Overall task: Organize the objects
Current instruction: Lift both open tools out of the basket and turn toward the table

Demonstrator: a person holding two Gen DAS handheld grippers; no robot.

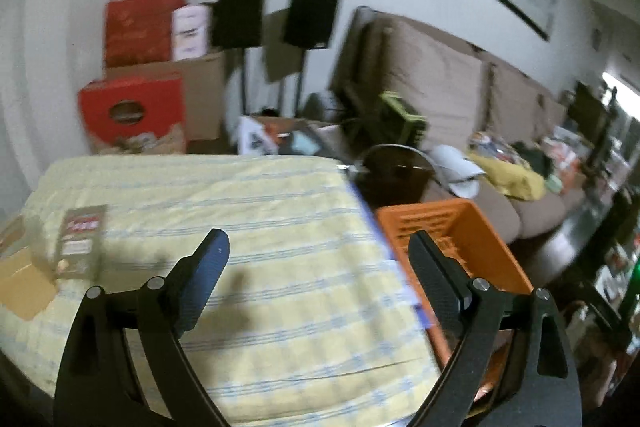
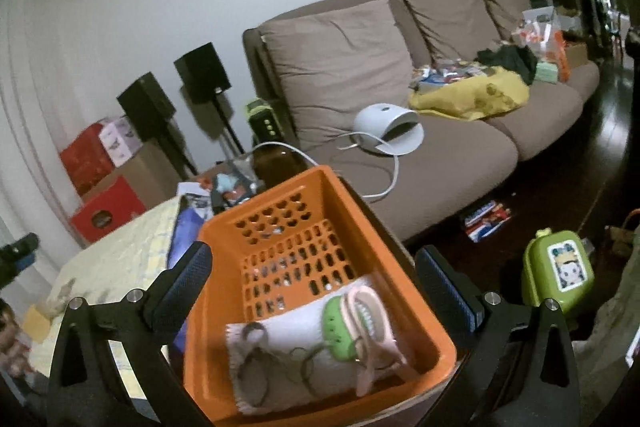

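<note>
An orange perforated basket [image 2: 280, 211] stands at the right edge of a table covered with a yellow striped cloth [image 1: 240, 227]; it also shows in the left wrist view [image 1: 448, 227]. Inside lie a white cloth [image 2: 280, 347], scissors [image 2: 260, 351], a green brush [image 2: 338, 327] and a pink clip [image 2: 374, 331]. My right gripper [image 2: 314, 267] is open and empty above the basket. My left gripper [image 1: 320, 251] is open and empty over the cloth. A small brown packet [image 1: 80, 243] stands at the table's left.
A brown sofa [image 2: 400, 87] behind holds a white device [image 2: 388, 129], a yellow garment [image 2: 472, 95] and clutter. Red boxes [image 1: 132, 107] and black speakers on stands [image 1: 312, 21] stand by the wall. A green container [image 2: 558, 271] sits on the dark floor. Cardboard [image 1: 20, 279] lies at the table's left.
</note>
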